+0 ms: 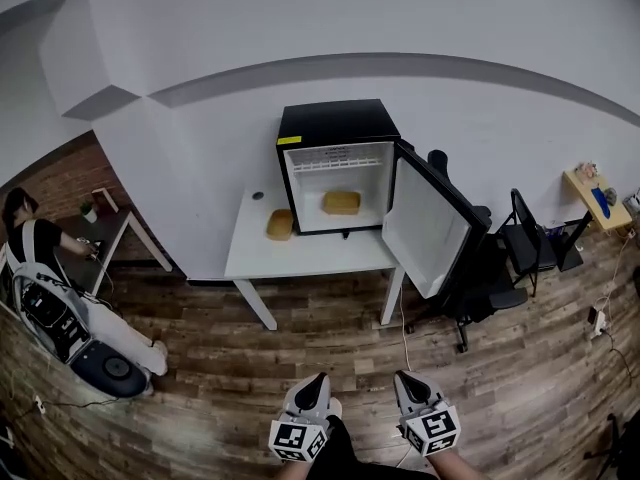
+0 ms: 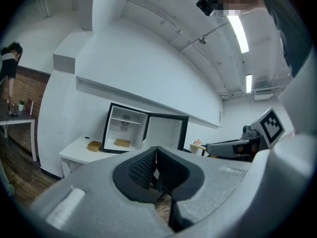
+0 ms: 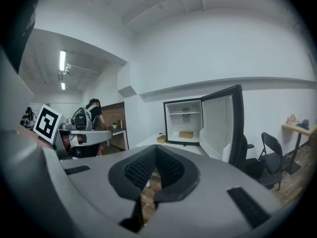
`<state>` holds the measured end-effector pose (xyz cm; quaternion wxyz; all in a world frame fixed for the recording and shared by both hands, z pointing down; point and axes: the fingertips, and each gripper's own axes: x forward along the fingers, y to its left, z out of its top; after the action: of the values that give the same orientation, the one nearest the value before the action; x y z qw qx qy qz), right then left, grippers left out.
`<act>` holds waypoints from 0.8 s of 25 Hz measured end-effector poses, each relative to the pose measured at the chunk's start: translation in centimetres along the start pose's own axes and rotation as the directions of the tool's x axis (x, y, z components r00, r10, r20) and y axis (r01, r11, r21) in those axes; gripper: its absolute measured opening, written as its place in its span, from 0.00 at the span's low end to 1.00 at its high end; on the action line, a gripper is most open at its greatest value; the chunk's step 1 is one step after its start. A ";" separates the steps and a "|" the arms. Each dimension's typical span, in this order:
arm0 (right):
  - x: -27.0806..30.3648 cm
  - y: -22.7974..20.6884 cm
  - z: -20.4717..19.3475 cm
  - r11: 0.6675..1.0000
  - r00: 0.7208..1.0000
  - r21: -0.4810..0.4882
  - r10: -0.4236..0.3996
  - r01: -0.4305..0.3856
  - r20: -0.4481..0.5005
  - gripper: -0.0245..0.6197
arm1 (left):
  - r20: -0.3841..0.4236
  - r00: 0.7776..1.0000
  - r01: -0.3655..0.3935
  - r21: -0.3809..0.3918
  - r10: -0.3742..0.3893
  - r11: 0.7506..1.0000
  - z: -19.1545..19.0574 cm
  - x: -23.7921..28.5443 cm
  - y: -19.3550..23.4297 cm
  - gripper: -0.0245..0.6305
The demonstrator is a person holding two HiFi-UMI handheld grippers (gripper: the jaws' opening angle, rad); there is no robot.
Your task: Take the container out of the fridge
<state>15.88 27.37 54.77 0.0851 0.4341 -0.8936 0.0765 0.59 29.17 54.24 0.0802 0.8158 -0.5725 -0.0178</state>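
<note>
A black mini fridge [image 1: 335, 128] stands on a white table [image 1: 300, 256] against the wall, its door [image 1: 428, 230] swung open to the right. A tan container [image 1: 341, 202] lies on the fridge floor. A second tan container [image 1: 280, 224] sits on the table just left of the fridge. My left gripper [image 1: 316, 380] and right gripper [image 1: 402, 378] hang low and side by side, far from the table, both shut on nothing. The fridge [image 2: 124, 132] and its container [image 2: 122, 143] appear small beyond the left gripper [image 2: 156, 150]. Past the right gripper [image 3: 156, 150] the container [image 3: 186, 134] also shows.
A person [image 1: 30, 243] bends over a desk [image 1: 115, 230] at the far left, with gear on the wood floor beside them. An office chair [image 1: 470, 298] and a folding chair [image 1: 522, 233] stand right of the fridge door. A small shelf [image 1: 592, 193] hangs on the right wall.
</note>
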 end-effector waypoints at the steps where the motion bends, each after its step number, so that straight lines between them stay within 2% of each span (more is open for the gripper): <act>1: 1.4 -0.4 0.5 1.000 1.000 -0.010 0.000 0.000 -0.005 0.03 | 0.001 1.000 0.004 -0.002 -0.004 1.000 0.3 1.1 0.8 0.06; 6: 8.5 -3.4 3.0 0.999 0.999 -0.012 -0.051 0.051 -0.017 0.03 | 0.002 0.999 0.037 0.037 -0.037 0.999 2.6 6.8 5.5 0.06; 12: 15.9 -5.8 5.2 0.996 0.995 0.004 -0.088 0.088 -0.040 0.03 | 0.005 0.999 0.053 0.042 -0.053 0.998 5.3 11.7 11.8 0.06; 20: 24.9 -5.0 7.2 0.997 0.996 -0.029 -0.075 0.074 -0.053 0.03 | 0.018 0.999 0.037 0.036 -0.038 0.999 7.3 16.2 19.9 0.06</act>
<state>4.10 3.81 53.51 0.1179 0.4637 -0.8751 0.0729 -13.30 6.62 51.09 0.0600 0.8275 -0.5581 -0.0170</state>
